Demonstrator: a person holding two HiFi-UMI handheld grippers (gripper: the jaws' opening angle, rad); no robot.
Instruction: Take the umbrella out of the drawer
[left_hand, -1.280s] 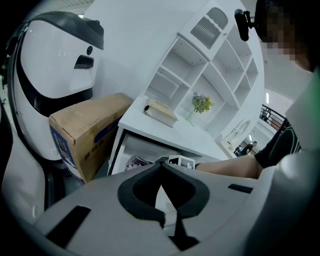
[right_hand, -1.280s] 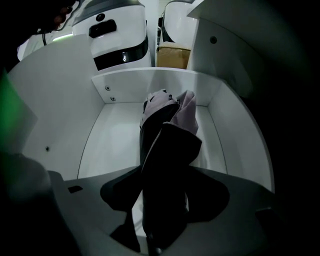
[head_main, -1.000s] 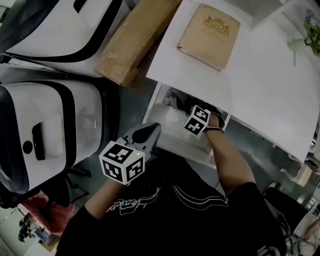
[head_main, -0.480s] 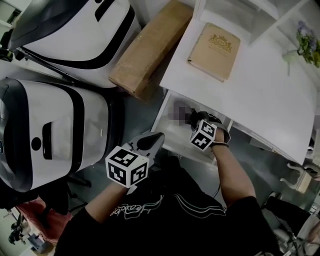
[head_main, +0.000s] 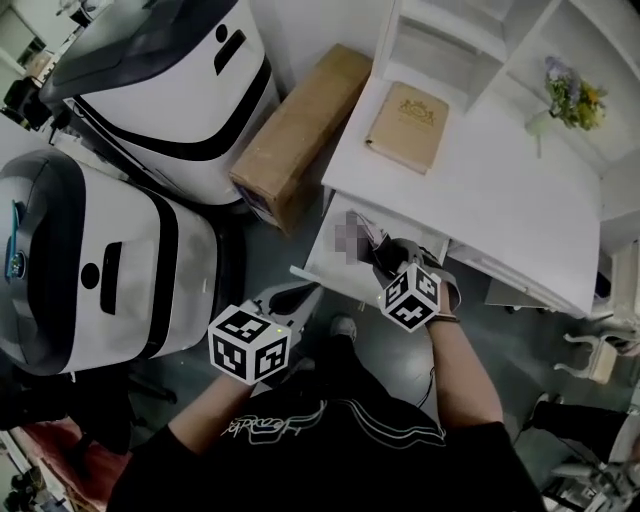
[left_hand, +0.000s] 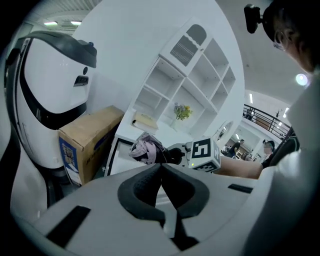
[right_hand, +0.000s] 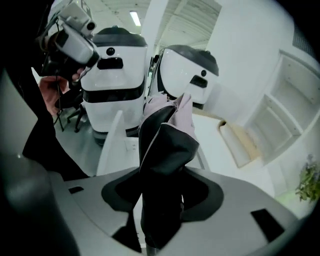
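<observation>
The folded umbrella, black with pale pink cloth at its far end, stands up between the jaws of my right gripper, which is shut on it. In the head view the right gripper holds the umbrella just above the open white drawer under the white desk. My left gripper hangs shut and holds nothing, in front of the drawer's left corner. In the left gripper view the umbrella shows beyond the shut left gripper.
A tan book lies on the desk, and flowers stand at its back right. A cardboard box leans left of the desk. Two big white machines fill the left side. White shelves rise behind the desk.
My right gripper has drawn back from under the desk edge toward the drawer's front, bringing the umbrella up with it. The left gripper has hardly moved.
</observation>
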